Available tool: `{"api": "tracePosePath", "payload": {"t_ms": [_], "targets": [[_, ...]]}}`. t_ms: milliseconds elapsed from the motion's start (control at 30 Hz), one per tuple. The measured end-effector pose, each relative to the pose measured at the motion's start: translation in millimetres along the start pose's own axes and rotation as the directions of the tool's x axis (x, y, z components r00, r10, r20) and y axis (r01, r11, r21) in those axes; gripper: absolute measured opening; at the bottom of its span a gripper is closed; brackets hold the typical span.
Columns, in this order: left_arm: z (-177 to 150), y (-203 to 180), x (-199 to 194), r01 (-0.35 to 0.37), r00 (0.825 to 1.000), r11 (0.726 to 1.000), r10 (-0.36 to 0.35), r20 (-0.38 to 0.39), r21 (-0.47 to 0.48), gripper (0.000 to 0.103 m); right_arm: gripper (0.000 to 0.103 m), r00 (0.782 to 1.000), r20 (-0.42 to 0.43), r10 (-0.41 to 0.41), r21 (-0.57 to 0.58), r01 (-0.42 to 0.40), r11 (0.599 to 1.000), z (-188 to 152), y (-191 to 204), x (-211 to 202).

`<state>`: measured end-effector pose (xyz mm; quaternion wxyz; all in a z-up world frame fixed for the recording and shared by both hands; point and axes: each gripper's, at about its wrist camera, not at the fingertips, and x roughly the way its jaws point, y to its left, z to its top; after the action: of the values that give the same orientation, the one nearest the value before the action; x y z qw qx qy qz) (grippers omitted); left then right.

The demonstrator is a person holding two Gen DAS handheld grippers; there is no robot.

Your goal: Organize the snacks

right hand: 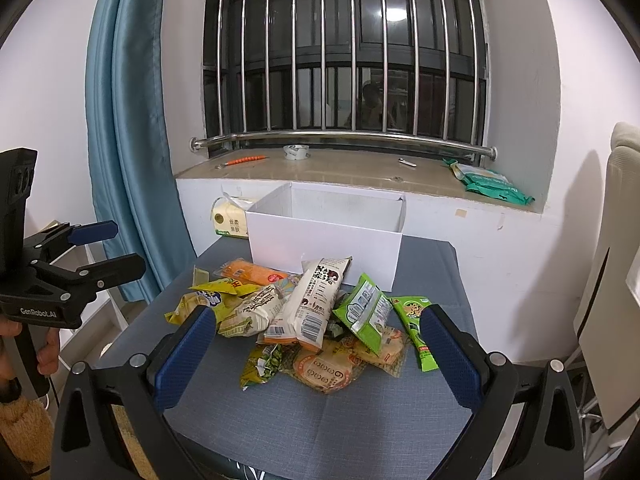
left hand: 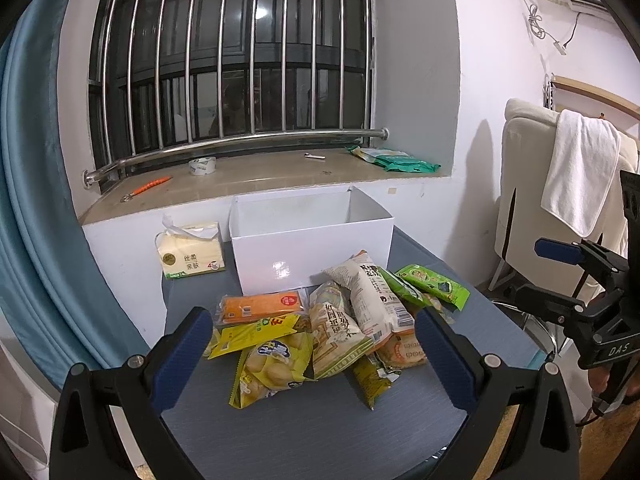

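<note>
A pile of snack packets point(left hand: 328, 320) lies on the grey table point(left hand: 320, 432) in front of an empty white box point(left hand: 312, 248). It holds an orange packet point(left hand: 260, 306), yellow packets point(left hand: 272, 368), a long white packet point(left hand: 372, 300) and green packets point(left hand: 434, 284). My left gripper point(left hand: 316, 344) is open, just short of the pile, holding nothing. My right gripper point(right hand: 320, 344) is open and empty, near the pile point(right hand: 304, 316) and facing the box point(right hand: 324, 240). Each gripper shows in the other's view, the right one point(left hand: 560, 276) and the left one point(right hand: 108, 248).
A tissue pack point(left hand: 192, 250) stands left of the box against the wall. The window sill point(left hand: 260, 176) holds a tape roll point(left hand: 202, 166), an orange tool point(left hand: 150, 186) and green packs point(left hand: 396, 160). A blue curtain point(right hand: 128, 140) hangs left; a chair with a towel point(left hand: 580, 168) stands right.
</note>
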<state>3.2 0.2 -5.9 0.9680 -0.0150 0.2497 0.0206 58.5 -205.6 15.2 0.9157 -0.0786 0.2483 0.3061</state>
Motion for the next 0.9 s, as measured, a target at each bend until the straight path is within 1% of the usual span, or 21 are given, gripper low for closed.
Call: {"api": "tracePosePath", "payload": {"t_ms": [400,467,500,567,633,700,767,833,867,900], "targets": [[1.3,0.9,1.2,0.002,1.0,1.0,-0.002,-0.014,-0.016,0.103,0.103,1.0,-0.006,-0.005,0.002,0.005,1.0,-0.6,-3.6,2.3],[1.3,2.2,1.1,0.016,1.0,1.0,-0.017,-0.023,-0.019,0.103,0.103,1.0,-0.023,0.013,-0.007,-0.013,1.0,2.6,-10.2,7.1],[1.3,2.4,0.6,0.024,0.999,1.0,-0.025,-0.024,-0.02,0.103,0.103,0.999,-0.035,0.027,0.005,-0.027,1.0,4.2,-18.2,11.0],[0.4,2.7,-1.5,0.042,0.999,0.999,-0.043,-0.017,-0.022,0.103,0.103,0.998,-0.055,0.028,0.044,-0.025,0.999,5.2,-33.7,16.9],[-1.6,5.0,-3.3,0.068,0.998,0.997,-0.068,-0.006,-0.029,0.103,0.103,0.997,-0.075,0.035,0.089,-0.028,0.996,5.7,-55.9,28.9],[-2.9,7.8,-3.5,0.081,0.997,0.996,-0.081,0.0,-0.044,0.103,0.103,0.995,-0.102,0.001,0.113,0.01,0.994,4.6,-77.1,45.4],[-4.9,12.1,-2.5,0.075,0.997,0.996,-0.076,-0.003,-0.056,0.103,0.103,0.988,-0.151,-0.032,0.102,0.047,0.994,2.4,-97.8,69.7],[-6.6,15.5,-1.5,0.063,0.998,0.996,-0.064,-0.013,-0.06,0.103,0.103,0.973,-0.214,-0.082,0.064,0.098,0.993,-3.0,-116.3,101.5],[-7.8,17.5,-1.1,0.062,0.998,0.996,-0.063,-0.018,-0.064,0.103,0.103,0.963,-0.252,-0.093,0.043,0.107,0.993,-6.9,-125.1,120.0],[-9.1,19.7,-0.7,0.064,0.997,0.995,-0.066,-0.025,-0.07,0.103,0.103,0.957,-0.276,-0.086,0.033,0.099,0.995,-10.1,-132.6,132.8]]}}
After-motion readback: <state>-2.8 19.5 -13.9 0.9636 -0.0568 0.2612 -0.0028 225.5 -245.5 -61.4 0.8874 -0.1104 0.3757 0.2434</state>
